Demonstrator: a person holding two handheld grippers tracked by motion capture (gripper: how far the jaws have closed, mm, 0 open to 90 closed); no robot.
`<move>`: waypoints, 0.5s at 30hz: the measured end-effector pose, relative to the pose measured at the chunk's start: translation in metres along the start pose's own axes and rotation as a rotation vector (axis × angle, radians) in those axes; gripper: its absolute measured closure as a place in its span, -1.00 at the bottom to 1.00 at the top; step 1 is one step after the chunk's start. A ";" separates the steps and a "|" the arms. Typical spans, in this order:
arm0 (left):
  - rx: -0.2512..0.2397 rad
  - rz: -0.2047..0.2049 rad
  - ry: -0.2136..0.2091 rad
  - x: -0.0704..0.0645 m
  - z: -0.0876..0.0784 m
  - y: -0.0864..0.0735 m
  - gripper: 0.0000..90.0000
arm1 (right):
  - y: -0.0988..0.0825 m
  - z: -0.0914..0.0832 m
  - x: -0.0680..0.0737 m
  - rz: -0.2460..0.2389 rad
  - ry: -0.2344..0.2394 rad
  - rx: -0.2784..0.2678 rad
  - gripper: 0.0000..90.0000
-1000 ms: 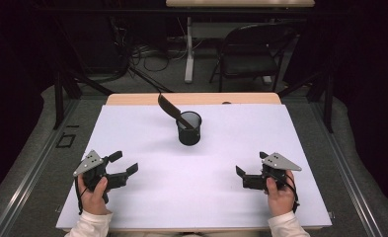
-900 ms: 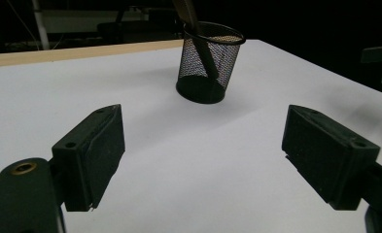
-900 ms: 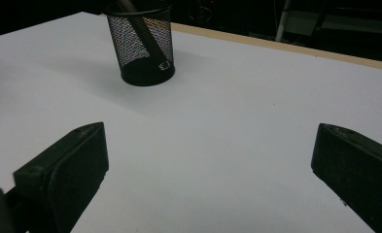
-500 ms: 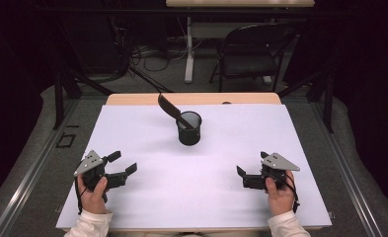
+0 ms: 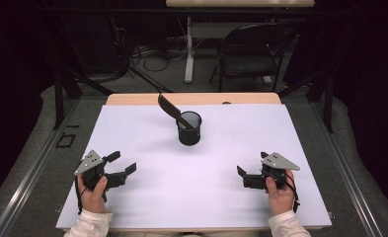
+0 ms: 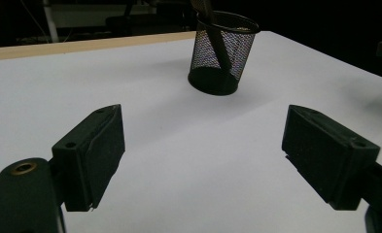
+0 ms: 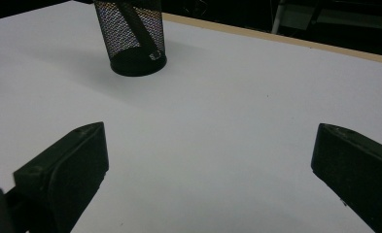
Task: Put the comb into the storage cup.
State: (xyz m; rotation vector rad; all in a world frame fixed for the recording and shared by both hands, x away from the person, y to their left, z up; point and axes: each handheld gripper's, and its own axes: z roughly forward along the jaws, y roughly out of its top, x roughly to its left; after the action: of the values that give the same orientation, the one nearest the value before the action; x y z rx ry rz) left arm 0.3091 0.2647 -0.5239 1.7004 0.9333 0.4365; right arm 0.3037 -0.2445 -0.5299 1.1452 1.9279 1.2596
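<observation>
A black mesh cup (image 5: pixel 189 128) stands upright at the middle of the white table top (image 5: pixel 206 207). A dark flat utensil (image 5: pixel 168 107) leans out of it toward the far left. My left gripper (image 5: pixel 123 162) rests near the front left, jaws wide apart and open with nothing between them. My right gripper (image 5: pixel 251 164) rests near the front right, open and holding nothing. In the left gripper view, the cup (image 6: pixel 222 53) stands well beyond the gripper (image 6: pixel 203 145). In the right gripper view, the cup (image 7: pixel 132 36) sits far ahead of the gripper (image 7: pixel 210 160), to the left.
A wooden strip (image 5: pixel 132 98) edges the table's far side. Beyond it stand a dark folding chair (image 5: pixel 251 54) and a table leg with cables on the floor (image 5: pixel 147 54). A metal rail (image 5: pixel 28 173) runs along the left side.
</observation>
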 end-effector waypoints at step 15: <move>-0.006 -0.007 0.006 0.001 -0.001 -0.001 -0.64 | -0.001 0.002 0.001 0.007 0.009 0.008 -1.00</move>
State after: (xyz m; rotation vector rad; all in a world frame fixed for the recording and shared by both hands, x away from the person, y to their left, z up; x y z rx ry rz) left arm 0.3088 0.2657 -0.5245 1.6907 0.9416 0.4399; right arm 0.3045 -0.2424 -0.5317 1.1531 1.9382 1.2640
